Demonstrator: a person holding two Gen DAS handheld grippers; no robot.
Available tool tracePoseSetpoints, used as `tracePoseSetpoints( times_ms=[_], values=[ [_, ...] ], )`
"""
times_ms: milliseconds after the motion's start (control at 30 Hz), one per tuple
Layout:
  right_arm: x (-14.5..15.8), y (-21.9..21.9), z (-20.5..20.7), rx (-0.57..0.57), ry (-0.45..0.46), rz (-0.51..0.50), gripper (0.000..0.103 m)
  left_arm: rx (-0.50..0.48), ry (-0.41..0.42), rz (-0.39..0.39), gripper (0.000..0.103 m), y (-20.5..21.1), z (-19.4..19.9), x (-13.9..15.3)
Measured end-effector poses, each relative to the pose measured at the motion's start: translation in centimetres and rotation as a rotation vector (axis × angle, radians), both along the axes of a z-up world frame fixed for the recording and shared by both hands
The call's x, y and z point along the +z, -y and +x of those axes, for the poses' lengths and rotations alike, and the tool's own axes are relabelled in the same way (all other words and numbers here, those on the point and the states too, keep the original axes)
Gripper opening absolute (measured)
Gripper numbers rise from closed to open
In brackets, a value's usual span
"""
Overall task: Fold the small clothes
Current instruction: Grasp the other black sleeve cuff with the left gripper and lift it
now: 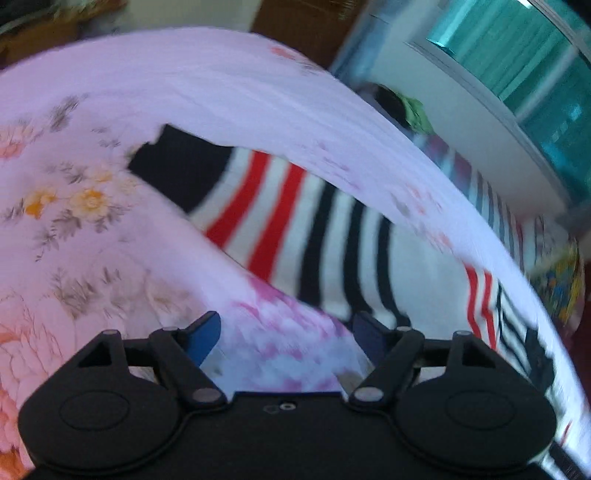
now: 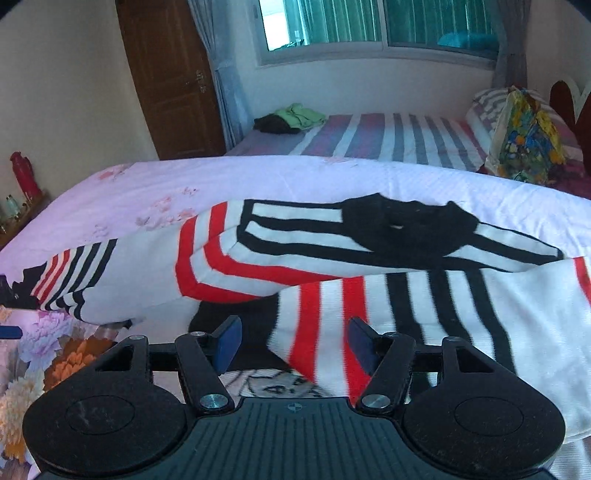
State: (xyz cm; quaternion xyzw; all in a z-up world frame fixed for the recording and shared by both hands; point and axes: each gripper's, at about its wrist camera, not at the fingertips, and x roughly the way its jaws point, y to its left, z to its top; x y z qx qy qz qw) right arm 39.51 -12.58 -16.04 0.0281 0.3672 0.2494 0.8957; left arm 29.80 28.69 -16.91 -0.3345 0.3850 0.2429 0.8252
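A white sweater (image 2: 461, 317) with red and black stripes lies spread on the pink floral bedsheet (image 2: 147, 184). Its upper part, with the black collar (image 2: 406, 229), is folded over the body, and one sleeve (image 2: 85, 280) stretches to the left. My right gripper (image 2: 295, 347) hovers open over the sweater's near edge, its blue pads (image 2: 227, 345) apart and not pressing the cloth. In the blurred, tilted left wrist view, my left gripper (image 1: 286, 339) is open over the floral sheet (image 1: 74, 184), with nothing between its fingers. There the sweater (image 1: 332, 229) lies just beyond it.
A second bed with a striped sheet (image 2: 388, 136) stands behind, bearing a pile of green and dark clothes (image 2: 295, 118) and a colourful bag (image 2: 528, 140). A brown door (image 2: 173, 81) and a window (image 2: 369, 26) lie beyond. A red bottle (image 2: 24, 173) stands at the left.
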Motion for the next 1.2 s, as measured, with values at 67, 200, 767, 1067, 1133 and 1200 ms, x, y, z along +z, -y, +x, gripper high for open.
tracePoseSetpoints(
  times_ms=[67,200,767,1067,1133,1200],
  values=[
    [-0.3,-0.7,0.3,-0.002,-0.004,-0.005,0.063,0.034,0.019,-0.052,0.075,-1.7,0.2,-0.6],
    [-0.8,-2.0,0.8,-0.015,-0.010,-0.017,0.063,0.111,0.099,-0.146,0.076,-4.2,0.6,-2.1],
    [-3.8,-4.6,2.3,-0.043,-0.007,-0.181,0.063,0.138,0.245,-0.102,0.010,-6.4,2.1,-2.3],
    [-0.9,0.1,1.7,-0.099,0.019,-0.013,0.063,-0.355,0.391,0.125,0.010,6.7,6.6,6.9],
    [-0.3,2.1,1.1,-0.134,0.026,-0.001,0.063,-0.474,0.405,0.116,0.010,11.0,8.1,7.4],
    [0.2,4.0,0.5,-0.169,0.022,-0.001,0.063,-0.597,0.406,0.098,0.010,16.0,9.7,7.2]
  ],
)
